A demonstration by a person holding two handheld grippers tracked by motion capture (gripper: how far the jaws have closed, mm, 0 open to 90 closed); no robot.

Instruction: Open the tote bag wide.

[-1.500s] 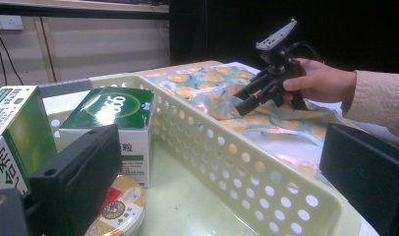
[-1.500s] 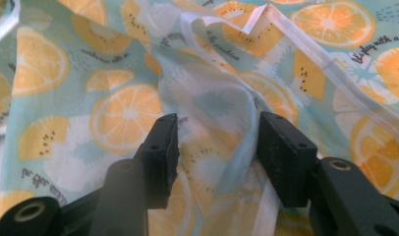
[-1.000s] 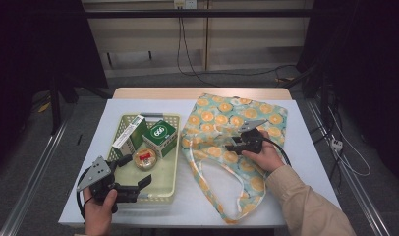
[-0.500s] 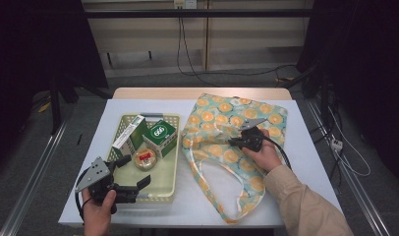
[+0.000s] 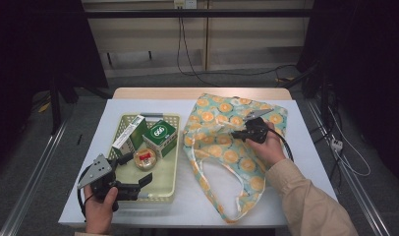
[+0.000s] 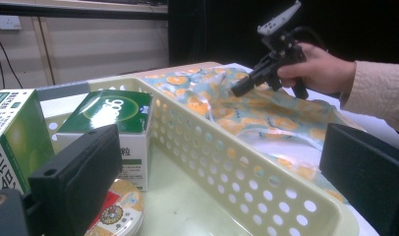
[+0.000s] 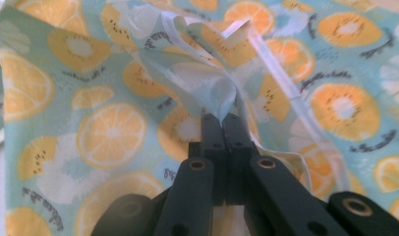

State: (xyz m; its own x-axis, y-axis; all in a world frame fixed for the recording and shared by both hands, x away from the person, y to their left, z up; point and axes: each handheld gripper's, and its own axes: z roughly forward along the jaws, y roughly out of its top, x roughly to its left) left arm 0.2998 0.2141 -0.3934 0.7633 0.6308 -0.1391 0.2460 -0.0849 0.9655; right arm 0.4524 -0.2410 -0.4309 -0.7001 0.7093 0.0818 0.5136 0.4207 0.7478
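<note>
Pinching a fold of the fruit-print bag [image 7: 207, 93], right gripper [image 7: 221, 120] is clamping shut; bag is lying on the bench [image 5: 305, 162] beside the basket [image 5: 169, 184]. Left gripper [image 5: 138, 169] is hovering open over the basket.

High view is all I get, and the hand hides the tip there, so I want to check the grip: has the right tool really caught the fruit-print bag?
Observer: Yes. In the right gripper view the right tool is shut on a raised fold of the bag, with the cloth pinched between its pads.
Operator: And the left tool, is it holding anything?
Observer: No. The left gripper view shows the left tool open. The perforated side wall of the basket runs between its jaws, and neither jaw seems to press on it.
Operator: What lies nearest it inside?
Observer: A round tin with a red label, just beside the inner jaw.
</note>
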